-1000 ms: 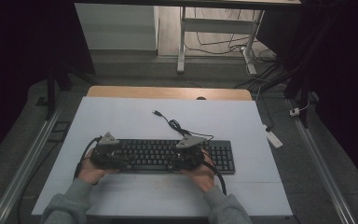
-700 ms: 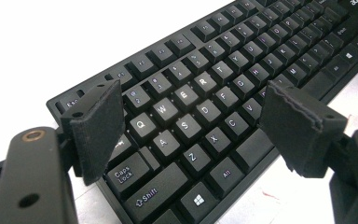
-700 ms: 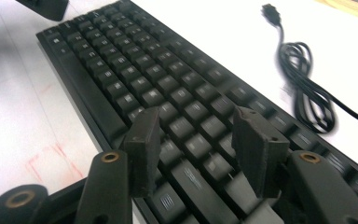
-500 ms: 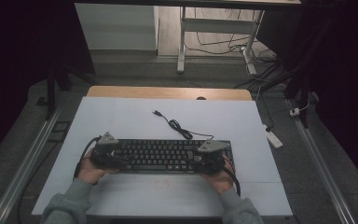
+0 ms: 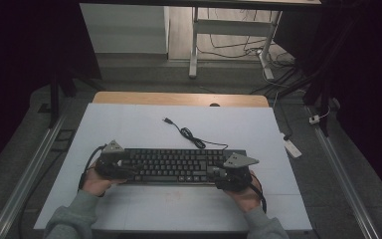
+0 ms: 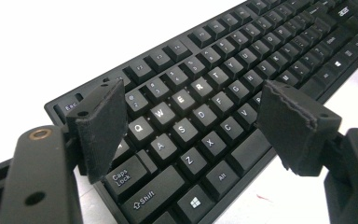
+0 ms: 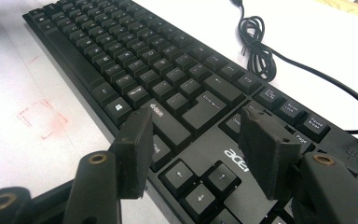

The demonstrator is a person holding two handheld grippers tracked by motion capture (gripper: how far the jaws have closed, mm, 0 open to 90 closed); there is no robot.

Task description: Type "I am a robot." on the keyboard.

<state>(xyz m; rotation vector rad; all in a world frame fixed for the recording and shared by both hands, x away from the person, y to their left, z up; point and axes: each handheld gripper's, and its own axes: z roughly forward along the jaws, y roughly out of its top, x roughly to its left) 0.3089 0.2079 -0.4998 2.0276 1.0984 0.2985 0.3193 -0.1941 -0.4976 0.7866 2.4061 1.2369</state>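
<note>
A flat black plastic computer keyboard (image 5: 179, 167) with white key legends is seen lying on a pale grey-white table top (image 5: 144, 134), between the two hand-held tools. The left gripper (image 5: 129, 172) is held over the keyboard's left end; in the left gripper view its two black padded jaws stand well apart, one above the Tab and Caps Lock corner and the other above the near edge by the space bar, and nothing is clamped between them. The letter keys of the keyboard (image 6: 200, 102) run away ahead of this tool, up and to the right in that view.

The right gripper (image 5: 218, 174) is held over the keyboard's right end. Its jaws have just been opening and are now spread wide, with the arrow keys and the printed brand name of the keyboard (image 7: 168, 84) lying below the gap; the pads are not seen pressing on the keyboard. A thin black cable (image 7: 261, 56), partly coiled in a loose bundle, is seen on the table beyond this tool, past the keyboard's far edge, and it ends in a plug (image 5: 166, 120) farther off. Faint red marks (image 7: 42, 119) are seen on the table to the left of the right gripper's left jaw.
</note>
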